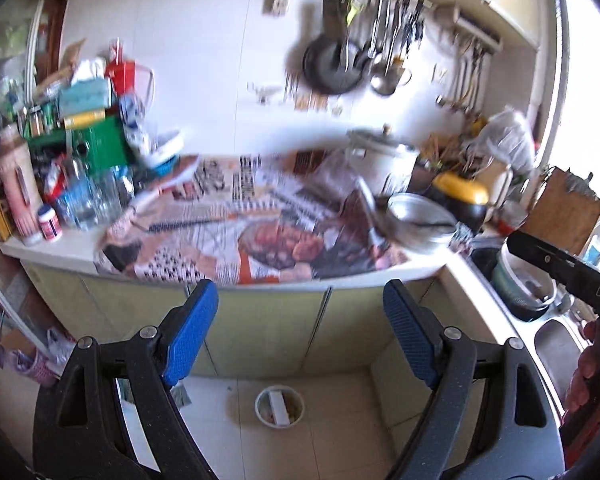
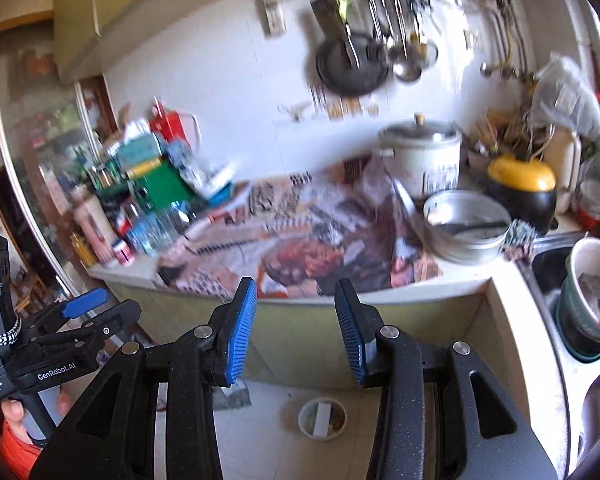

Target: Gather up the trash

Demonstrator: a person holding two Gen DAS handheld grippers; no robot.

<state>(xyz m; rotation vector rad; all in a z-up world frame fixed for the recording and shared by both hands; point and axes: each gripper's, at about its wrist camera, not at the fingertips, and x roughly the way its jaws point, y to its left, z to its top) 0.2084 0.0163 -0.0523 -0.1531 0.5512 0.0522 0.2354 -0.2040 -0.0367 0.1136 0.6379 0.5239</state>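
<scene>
Both of my grippers hang in the air in front of the kitchen counter (image 1: 60, 252), pointing forward and somewhat down, and both views are smeared with blur.

My left gripper (image 1: 300, 332) has its blue pads spread wide with nothing between them; through the gap I see only the pale green cupboard doors (image 1: 268, 320) below the counter edge. My right gripper (image 2: 296, 328) has its pads at a narrower gap, also empty, not pressing on anything.

The small white trash bin (image 1: 279, 406) stands on the tiled floor below and ahead of both grippers, between the fingers in each view, close to the cupboard base; there is a white piece and some scraps inside it, though I cannot tell what they are.

Ahead of the grippers and above the fingertips, the counter is covered with printed newspaper (image 1: 260, 220). To the right of that sit a metal basin (image 2: 466, 226), a white rice cooker (image 2: 422, 156) and a black pot with a yellow lid (image 2: 522, 190). Further right is the sink (image 2: 548, 264) holding a bucket (image 2: 592, 296). To the left stands a crowd of bottles and boxes (image 1: 80, 152). A dark pan (image 1: 334, 66) hangs on the wall.
</scene>
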